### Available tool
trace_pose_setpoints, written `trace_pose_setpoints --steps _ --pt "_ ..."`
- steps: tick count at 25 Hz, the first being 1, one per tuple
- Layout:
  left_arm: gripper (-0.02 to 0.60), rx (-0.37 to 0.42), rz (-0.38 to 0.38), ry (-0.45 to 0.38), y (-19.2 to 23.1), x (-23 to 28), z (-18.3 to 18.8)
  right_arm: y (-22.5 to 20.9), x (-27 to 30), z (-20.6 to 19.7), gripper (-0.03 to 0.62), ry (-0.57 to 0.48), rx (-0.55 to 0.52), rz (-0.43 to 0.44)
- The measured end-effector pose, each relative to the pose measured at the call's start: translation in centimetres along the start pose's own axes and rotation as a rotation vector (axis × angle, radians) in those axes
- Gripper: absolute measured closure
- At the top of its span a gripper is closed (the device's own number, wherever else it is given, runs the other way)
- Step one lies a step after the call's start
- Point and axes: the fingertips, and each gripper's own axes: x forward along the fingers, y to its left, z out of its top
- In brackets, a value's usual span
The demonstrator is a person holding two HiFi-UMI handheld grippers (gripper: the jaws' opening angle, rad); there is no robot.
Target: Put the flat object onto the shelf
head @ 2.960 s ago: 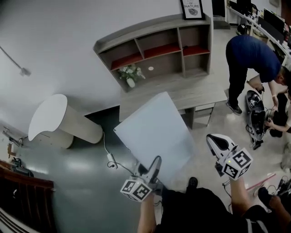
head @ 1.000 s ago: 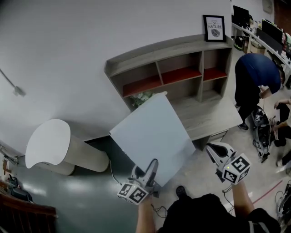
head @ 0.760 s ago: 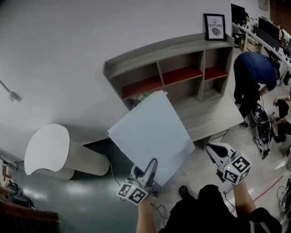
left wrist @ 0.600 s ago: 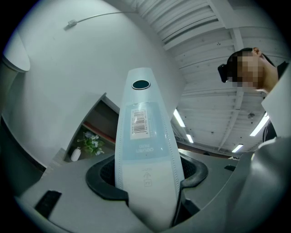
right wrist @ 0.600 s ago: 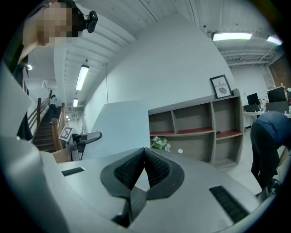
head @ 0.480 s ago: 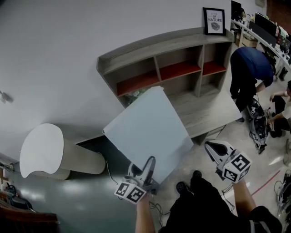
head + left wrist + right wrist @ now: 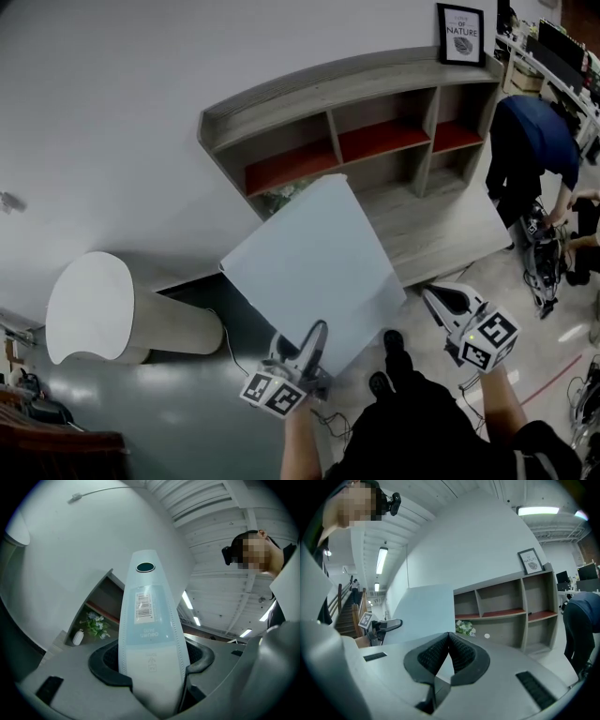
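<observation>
We're gripping the flat board [image 7: 314, 258] w/ our left gripper [image 7: 317, 337] near the shelf [image 7: 375, 117], right gripper [image 7: 433, 295] jaws touching, empty.

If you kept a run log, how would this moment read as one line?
left claw: shut on flat panel | right claw: shut, empty | flat panel: tilted, not yet on shelf

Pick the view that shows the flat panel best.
Head view: the whole flat panel shows, gripped at its near edge by the left hand-held gripper. Left gripper view shows only its edge and barcode label; right gripper view shows part of one face.
</observation>
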Motion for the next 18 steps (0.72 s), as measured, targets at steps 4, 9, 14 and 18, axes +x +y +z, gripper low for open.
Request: trace_pose_setpoints --steps 4,9,14,18 --pt "0.285 0.025 0.010 0.013 0.8 1.9 1.1 -1.6 2.2 1.2 0.583 -0.018 0.004 0.022" --pt "0.285 0.050 -0.008 0.018 1.2 5.1 3.1 -4.7 4.9 2.9 0.583 -0.042 0.012 0.036" --pt "0.285 0.092 -0.009 0.016 1.0 7.9 4.7 -7.8 6.7 4.2 0.583 -0.062 0.023 0.057" --pt "0.285 0.122 -0.008 -0.011 1.2 9.9 6.3 -9.3 7.9 5.5 0.583 -0.088 0.024 0.102"
